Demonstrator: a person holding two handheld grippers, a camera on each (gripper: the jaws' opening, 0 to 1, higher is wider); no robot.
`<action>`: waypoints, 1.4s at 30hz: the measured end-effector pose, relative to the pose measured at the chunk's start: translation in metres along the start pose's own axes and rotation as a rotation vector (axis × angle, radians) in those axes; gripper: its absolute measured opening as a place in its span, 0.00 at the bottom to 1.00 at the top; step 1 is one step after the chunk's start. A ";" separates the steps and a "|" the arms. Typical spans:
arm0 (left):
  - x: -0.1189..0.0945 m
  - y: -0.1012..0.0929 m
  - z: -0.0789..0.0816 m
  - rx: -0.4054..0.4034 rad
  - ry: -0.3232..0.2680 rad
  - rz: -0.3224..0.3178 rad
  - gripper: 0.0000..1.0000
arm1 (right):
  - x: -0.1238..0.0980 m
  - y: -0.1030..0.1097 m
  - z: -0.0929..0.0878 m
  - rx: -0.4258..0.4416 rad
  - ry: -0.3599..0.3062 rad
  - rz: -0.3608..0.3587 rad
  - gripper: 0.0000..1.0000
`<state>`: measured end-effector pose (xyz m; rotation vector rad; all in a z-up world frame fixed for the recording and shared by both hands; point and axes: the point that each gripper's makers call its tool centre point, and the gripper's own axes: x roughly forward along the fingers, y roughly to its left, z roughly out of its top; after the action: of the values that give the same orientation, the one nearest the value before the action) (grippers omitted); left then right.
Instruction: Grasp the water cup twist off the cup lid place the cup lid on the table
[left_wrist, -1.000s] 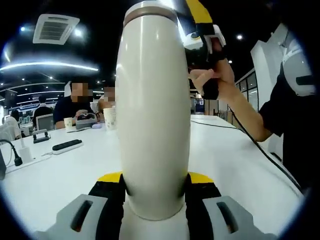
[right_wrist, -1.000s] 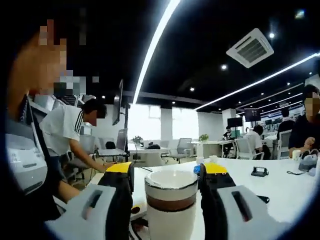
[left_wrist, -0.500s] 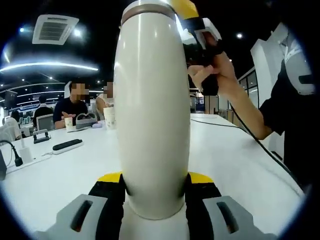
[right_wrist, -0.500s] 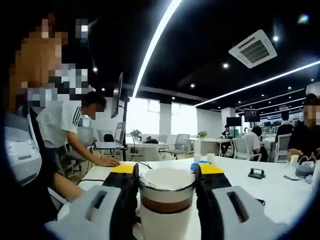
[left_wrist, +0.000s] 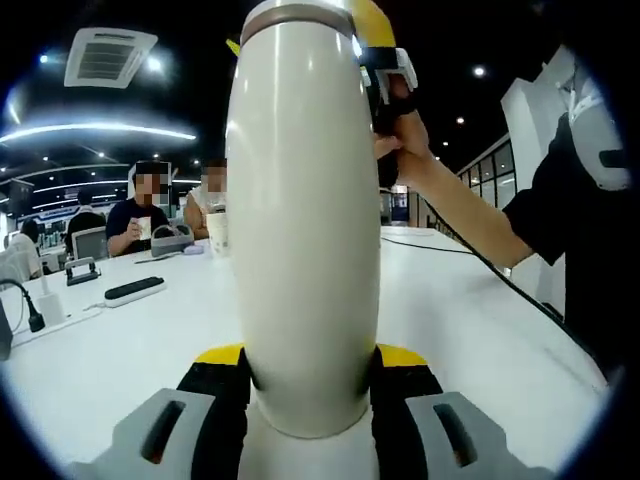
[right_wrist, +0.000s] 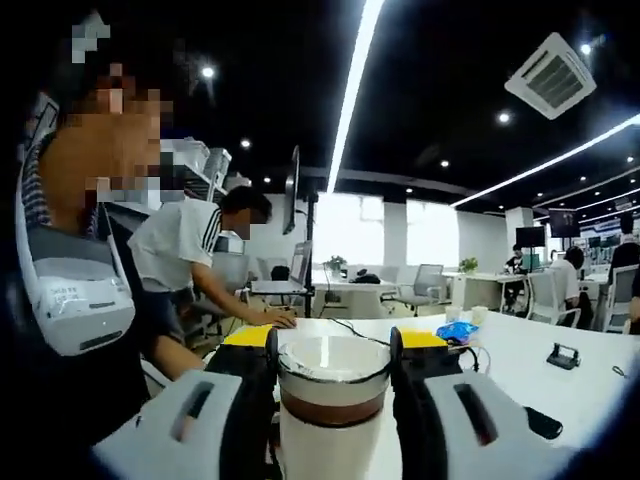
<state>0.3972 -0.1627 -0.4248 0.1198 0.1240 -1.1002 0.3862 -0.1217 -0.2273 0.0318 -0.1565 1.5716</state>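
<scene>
A tall cream-white water cup (left_wrist: 305, 230) stands upright between the jaws of my left gripper (left_wrist: 310, 362), which is shut on its lower body. The cup lid (left_wrist: 295, 15), ringed by a silver band, caps the top. My right gripper (left_wrist: 378, 45) comes onto the lid from the right, held by a person's hand. In the right gripper view the cup lid (right_wrist: 333, 365) shows a white top, a silver ring and a brown band. My right gripper (right_wrist: 333, 342) is shut on the lid, both jaws pressing its sides. The cup body (right_wrist: 325, 450) continues below.
The white table (left_wrist: 480, 330) stretches around the cup. A black power strip (left_wrist: 133, 291) and a paper cup (left_wrist: 218, 235) lie at the far left, near seated people. A cable (left_wrist: 430, 245) runs across the right. A phone (right_wrist: 565, 355) and a blue item (right_wrist: 458, 330) lie beyond the lid.
The right gripper's jaws closed in against the lid, then the right gripper view swung round with the hand. In the left gripper view the hand and right gripper rose and turned at the cup's top.
</scene>
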 end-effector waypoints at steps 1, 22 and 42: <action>0.000 0.000 0.000 0.002 0.000 0.000 0.49 | -0.001 0.001 0.000 0.013 0.005 0.039 0.47; 0.001 -0.001 0.000 0.008 0.004 -0.001 0.48 | -0.006 0.008 0.002 0.054 -0.078 0.342 0.47; 0.001 -0.001 -0.002 0.014 0.007 0.002 0.49 | -0.023 -0.006 0.015 -0.017 -0.052 -0.337 0.67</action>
<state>0.3965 -0.1634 -0.4269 0.1360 0.1228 -1.0993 0.3914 -0.1464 -0.2148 0.0816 -0.1948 1.2339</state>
